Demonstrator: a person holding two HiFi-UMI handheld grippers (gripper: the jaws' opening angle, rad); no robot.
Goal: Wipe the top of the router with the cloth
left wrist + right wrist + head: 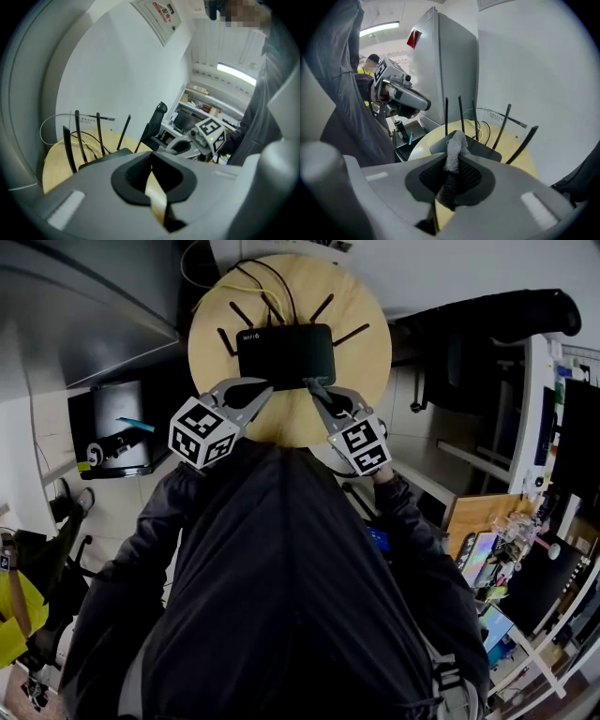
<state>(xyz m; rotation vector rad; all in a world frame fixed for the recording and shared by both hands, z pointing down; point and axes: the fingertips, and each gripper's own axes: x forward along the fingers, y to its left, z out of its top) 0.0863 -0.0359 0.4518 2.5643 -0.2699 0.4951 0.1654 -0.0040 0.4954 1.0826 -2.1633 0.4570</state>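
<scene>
A black router (286,352) with several upright antennas lies on a round wooden table (361,362). In the head view my right gripper (312,385) is at the router's near edge, shut on a grey cloth (454,147). The cloth sticks up from between the jaws, just before the router (485,150). My left gripper (258,388) is at the router's near left corner, jaws together with nothing between them. In the left gripper view the router (105,157) lies just past the gripper (151,161), with the right gripper (187,143) beside it.
Yellow and black cables (248,282) trail off the table's far side. A tall grey cabinet (84,306) stands to the left, with a low stand holding small items (122,427) below it. A black office chair (487,324) and cluttered desks (525,549) are to the right.
</scene>
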